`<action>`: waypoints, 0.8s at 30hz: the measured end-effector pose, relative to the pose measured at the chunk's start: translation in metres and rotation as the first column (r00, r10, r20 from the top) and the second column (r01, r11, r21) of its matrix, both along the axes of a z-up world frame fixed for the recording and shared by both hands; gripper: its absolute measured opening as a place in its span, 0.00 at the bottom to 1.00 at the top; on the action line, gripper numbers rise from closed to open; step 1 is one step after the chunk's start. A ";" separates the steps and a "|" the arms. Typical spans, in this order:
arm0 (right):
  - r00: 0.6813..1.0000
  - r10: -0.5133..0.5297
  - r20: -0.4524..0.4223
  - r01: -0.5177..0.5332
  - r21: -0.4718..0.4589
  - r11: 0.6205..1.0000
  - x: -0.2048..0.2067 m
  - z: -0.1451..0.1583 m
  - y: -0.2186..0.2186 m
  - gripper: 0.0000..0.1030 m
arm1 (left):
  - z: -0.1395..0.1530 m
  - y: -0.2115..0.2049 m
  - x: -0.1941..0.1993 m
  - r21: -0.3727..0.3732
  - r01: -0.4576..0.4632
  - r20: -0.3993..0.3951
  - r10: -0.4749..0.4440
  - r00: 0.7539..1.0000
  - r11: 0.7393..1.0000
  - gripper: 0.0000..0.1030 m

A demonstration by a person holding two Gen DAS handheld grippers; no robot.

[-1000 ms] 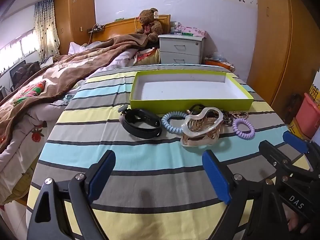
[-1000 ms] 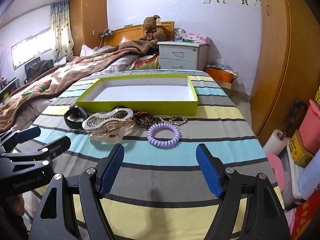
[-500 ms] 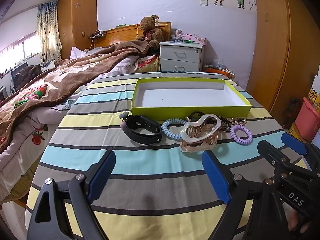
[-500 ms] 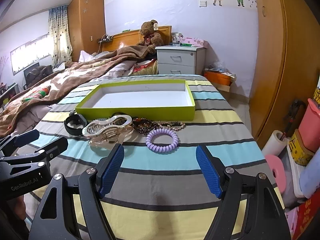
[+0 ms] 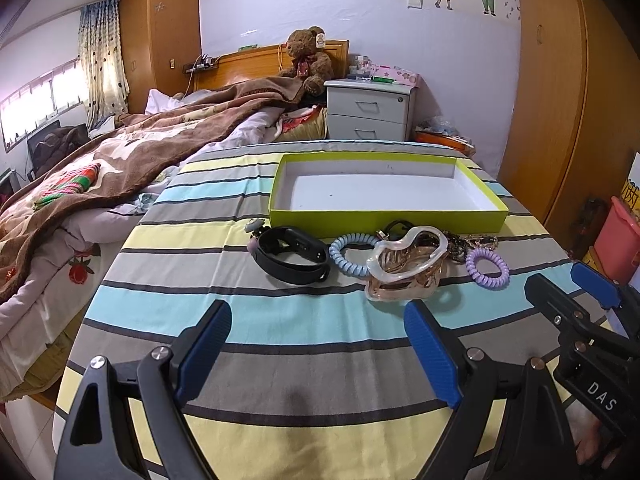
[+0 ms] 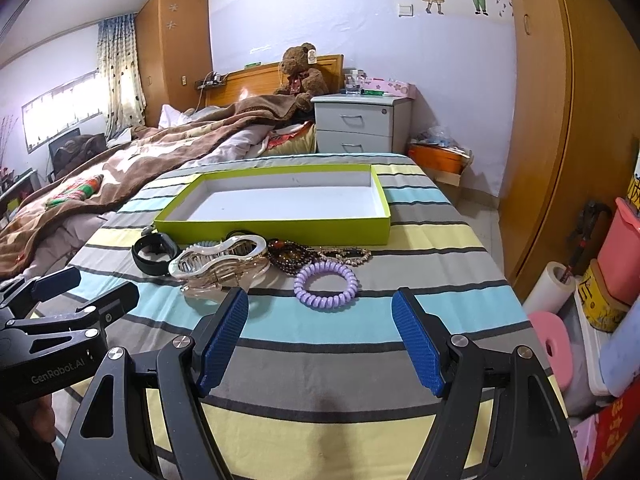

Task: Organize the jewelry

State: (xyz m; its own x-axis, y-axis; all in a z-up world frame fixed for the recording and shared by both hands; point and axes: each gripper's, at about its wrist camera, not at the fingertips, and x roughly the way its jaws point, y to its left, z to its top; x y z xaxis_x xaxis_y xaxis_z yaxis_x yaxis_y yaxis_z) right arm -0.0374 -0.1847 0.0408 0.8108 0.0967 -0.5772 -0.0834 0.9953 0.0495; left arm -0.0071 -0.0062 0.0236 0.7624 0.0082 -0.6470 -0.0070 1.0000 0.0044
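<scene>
Both claws have drawn back slightly from the jewelry since a second ago. The left claw point(image 5: 316, 344) and right claw point(image 6: 320, 336) hover released above the striped bench point(image 5: 280, 320), where a black band point(image 5: 292, 254), hair clip point(image 5: 408, 268) and purple coil point(image 6: 326, 285) lie beside the empty green tray point(image 5: 384, 218).

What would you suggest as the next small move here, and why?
Probably ease the right gripper forward and down over the purple coil hair tie. Its jaws stand open and the tie lies apart from the other pieces, directly ahead. The green tray is empty, so nothing has been sorted yet.
</scene>
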 end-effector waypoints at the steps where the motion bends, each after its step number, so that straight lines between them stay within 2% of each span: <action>1: 1.000 -0.001 -0.002 0.001 -0.003 1.000 0.000 0.000 0.000 0.72 | 0.000 0.000 0.000 -0.002 -0.001 -0.002 0.001 1.000 1.000 0.87; 24: 1.000 0.003 -0.003 -0.003 -0.007 1.000 -0.001 0.001 0.001 0.72 | -0.002 0.005 0.002 0.005 -0.019 -0.012 0.019 1.000 1.000 0.87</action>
State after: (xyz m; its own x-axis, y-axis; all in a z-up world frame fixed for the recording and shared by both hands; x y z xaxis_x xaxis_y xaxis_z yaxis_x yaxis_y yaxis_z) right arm -0.0383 -0.1836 0.0417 0.8091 0.0951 -0.5800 -0.0863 0.9953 0.0428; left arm -0.0050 -0.0015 0.0217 0.7545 0.0259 -0.6558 -0.0260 0.9996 0.0096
